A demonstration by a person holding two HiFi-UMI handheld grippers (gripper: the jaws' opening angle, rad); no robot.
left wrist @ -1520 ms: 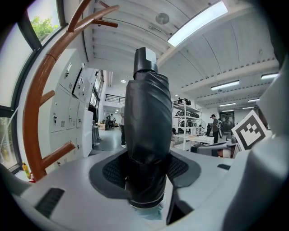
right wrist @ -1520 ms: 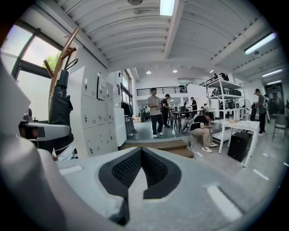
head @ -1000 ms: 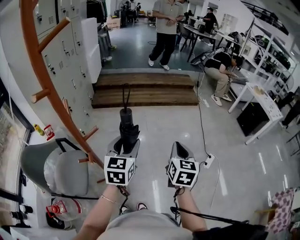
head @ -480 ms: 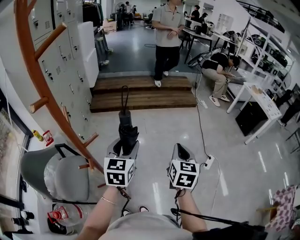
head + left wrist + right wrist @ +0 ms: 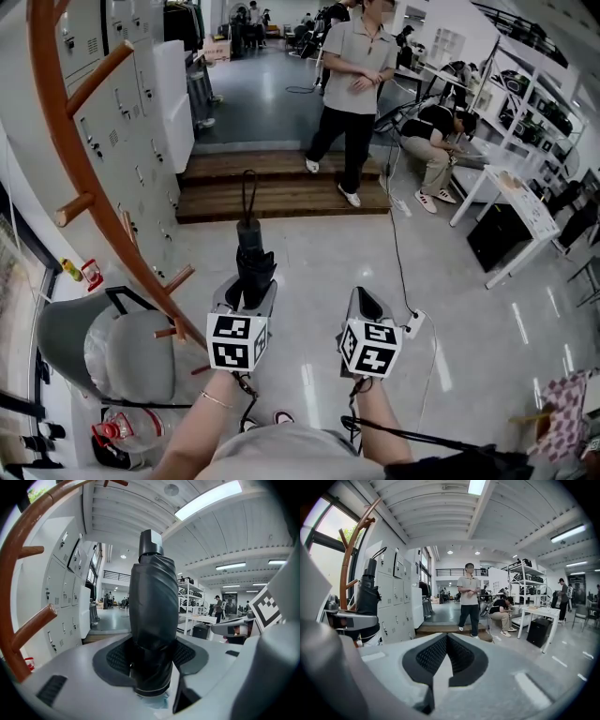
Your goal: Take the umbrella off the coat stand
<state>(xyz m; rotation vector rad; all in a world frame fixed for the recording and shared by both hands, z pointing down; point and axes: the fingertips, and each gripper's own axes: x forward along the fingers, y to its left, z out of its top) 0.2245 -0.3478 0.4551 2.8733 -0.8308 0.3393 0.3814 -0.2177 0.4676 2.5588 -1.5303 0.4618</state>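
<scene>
Black umbrella [image 5: 253, 255], clamped in left gripper [image 5: 246, 292], stands clear of coat stand [image 5: 70, 159].

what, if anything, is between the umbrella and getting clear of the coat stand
Nothing visible: the left gripper grips the folded umbrella, which stands apart from the coat stand at its left.

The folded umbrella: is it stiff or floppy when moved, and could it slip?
The umbrella probably stays stiff: it juts straight from the left gripper without sagging. Its glossy rolled fabric may slip slightly under a loose grip.
</scene>
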